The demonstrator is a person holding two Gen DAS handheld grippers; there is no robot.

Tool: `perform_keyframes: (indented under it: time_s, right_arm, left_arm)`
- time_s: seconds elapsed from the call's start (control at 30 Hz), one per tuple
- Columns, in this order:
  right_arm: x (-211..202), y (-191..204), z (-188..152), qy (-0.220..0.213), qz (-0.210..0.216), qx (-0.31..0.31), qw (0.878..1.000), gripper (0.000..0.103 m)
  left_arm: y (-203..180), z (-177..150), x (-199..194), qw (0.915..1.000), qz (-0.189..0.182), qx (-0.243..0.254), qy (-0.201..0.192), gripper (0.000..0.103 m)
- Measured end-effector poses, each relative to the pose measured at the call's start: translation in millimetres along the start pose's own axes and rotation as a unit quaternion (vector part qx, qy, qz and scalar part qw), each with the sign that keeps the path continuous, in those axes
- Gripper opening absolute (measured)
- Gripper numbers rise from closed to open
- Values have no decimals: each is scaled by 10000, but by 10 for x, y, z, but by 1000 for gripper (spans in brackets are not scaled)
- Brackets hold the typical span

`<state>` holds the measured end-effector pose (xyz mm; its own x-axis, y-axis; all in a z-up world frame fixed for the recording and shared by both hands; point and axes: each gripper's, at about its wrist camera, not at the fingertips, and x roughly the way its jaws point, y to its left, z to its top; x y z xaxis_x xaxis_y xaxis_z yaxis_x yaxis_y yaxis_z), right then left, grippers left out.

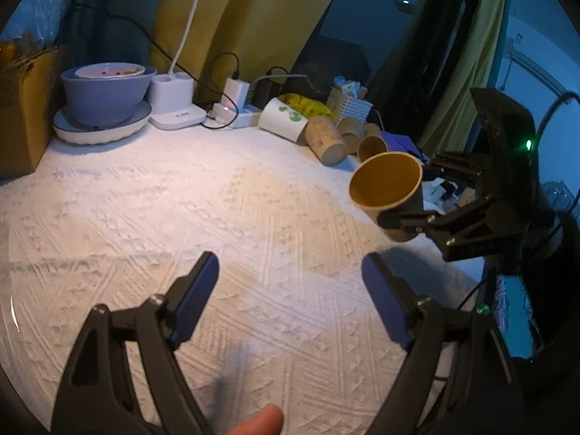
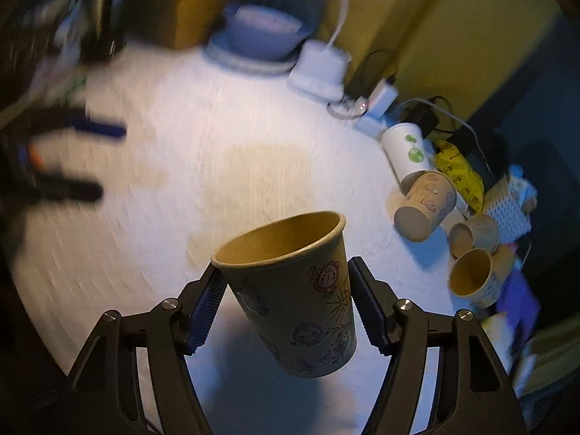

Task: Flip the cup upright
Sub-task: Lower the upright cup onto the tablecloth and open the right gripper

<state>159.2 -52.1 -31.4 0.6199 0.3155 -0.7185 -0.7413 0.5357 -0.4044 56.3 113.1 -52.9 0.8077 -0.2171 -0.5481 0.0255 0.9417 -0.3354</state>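
Note:
A tan paper cup [image 2: 297, 290] with cartoon drawings is held between my right gripper's [image 2: 284, 306] blue pads, above the white textured cloth, tilted with its mouth up and away. The same cup [image 1: 389, 185] shows in the left wrist view at the right, mouth facing left, held by the right gripper [image 1: 409, 199]. My left gripper [image 1: 290, 301] is open and empty, low over the cloth in front of it. It also shows blurred at the left of the right wrist view [image 2: 105, 161].
Several paper cups lie on their sides at the back right, among them a white cup [image 1: 282, 119] and a tan one [image 1: 326, 139]. A blue bowl on a plate [image 1: 105, 90], a white lamp base [image 1: 174, 108], chargers and a cardboard box [image 1: 21, 108] line the back.

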Motion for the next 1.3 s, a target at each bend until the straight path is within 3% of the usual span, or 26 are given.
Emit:
perform_keyframes:
  time_s: [0.17, 0.4, 0.9, 1.3]
  right_arm:
    - [-35, -29, -98, -632, 312, 1090, 9915, 71]
    - [-1, -99, -306, -960, 575, 1979, 9738, 71]
    - [-104, -157, -728, -1201, 712, 2297, 9632, 71]
    - [-229, -173, -920, -1299, 516, 2482, 9586, 76]
  left_arm:
    - [-27, -13, -3, 10000, 85, 48, -4, 82]
    - [-90, -24, 50, 9997, 209, 114, 54, 82]
    - [-410, -34, 193, 9993, 254, 243, 156, 82]
    - [-660, -83, 240, 9988, 147, 401, 226, 82]
